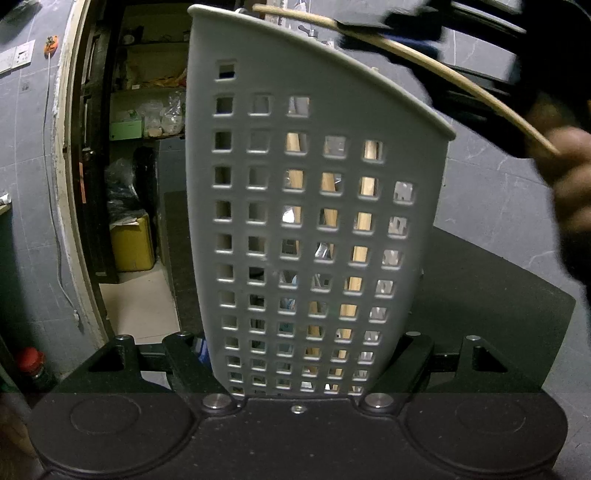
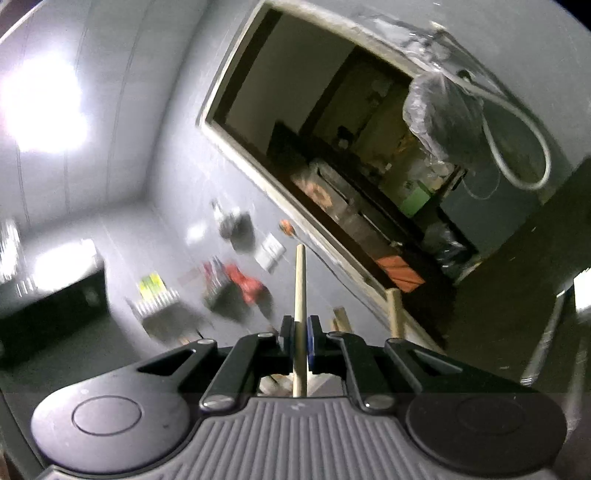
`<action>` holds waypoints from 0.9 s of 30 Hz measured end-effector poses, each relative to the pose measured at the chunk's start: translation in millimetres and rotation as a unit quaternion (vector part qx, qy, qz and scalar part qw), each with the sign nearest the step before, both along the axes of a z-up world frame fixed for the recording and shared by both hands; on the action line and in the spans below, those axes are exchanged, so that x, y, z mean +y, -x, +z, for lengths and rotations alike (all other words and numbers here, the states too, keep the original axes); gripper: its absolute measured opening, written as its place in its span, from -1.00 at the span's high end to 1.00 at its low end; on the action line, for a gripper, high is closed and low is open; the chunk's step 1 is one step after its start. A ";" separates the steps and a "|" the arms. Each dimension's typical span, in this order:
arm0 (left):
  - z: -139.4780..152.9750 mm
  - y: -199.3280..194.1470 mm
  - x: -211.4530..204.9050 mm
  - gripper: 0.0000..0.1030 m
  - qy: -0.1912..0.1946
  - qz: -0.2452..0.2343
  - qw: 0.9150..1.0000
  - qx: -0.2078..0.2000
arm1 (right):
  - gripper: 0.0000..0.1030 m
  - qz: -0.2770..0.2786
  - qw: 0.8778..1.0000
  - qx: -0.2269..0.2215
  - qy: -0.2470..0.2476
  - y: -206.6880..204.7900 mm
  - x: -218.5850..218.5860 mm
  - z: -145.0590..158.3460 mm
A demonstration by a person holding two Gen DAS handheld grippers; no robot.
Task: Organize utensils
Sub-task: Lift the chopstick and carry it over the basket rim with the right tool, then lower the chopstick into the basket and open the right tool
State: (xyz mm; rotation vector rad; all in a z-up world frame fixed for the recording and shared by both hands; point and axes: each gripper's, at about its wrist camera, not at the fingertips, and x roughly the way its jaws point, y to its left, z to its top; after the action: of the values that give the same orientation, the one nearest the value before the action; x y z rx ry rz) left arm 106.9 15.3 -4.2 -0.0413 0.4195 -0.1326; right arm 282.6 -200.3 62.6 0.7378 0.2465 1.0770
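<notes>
A grey perforated utensil holder [image 1: 314,229] fills the left wrist view, standing upright between the left gripper's fingers, which press its lower sides. Through its square holes I see wooden handles [image 1: 364,221] and metal utensils inside. My right gripper [image 1: 388,33] is above the holder's rim at top right, shut on a thin wooden stick [image 1: 461,83] that slants over the rim. In the right wrist view the right gripper [image 2: 300,339] clamps the same wooden stick [image 2: 300,288], which points up and away. Two more wooden handle tops [image 2: 394,314] show just to its right.
A dark table top [image 1: 498,295] is under the holder. A doorway [image 1: 140,184] with cluttered shelves and a yellow bin [image 1: 133,243] lies behind on the left. A red-capped bottle [image 1: 31,363] stands at lower left. The grey tiled wall [image 2: 166,184] carries hung items.
</notes>
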 end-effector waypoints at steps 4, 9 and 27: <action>-0.7 -0.3 -0.7 -0.53 0.000 0.001 1.000 0.000 | 0.84 -0.002 0.995 -0.012 0.104 18.5 -15.5 19.3; -0.7 0.1 -1.7 -0.53 0.000 0.001 1.000 0.000 | 0.84 0.007 0.983 -0.006 0.182 47.1 -28.2 43.1; -0.6 2.7 -5.1 -0.53 -0.004 0.002 1.000 -0.001 | 0.84 0.041 0.999 -0.011 0.016 22.4 4.3 37.5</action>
State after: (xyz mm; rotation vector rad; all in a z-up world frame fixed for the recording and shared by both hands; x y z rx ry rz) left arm 104.2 10.2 -4.7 -0.0340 0.4185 -0.1262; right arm 260.2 -196.0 100.0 0.6914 0.2758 1.1555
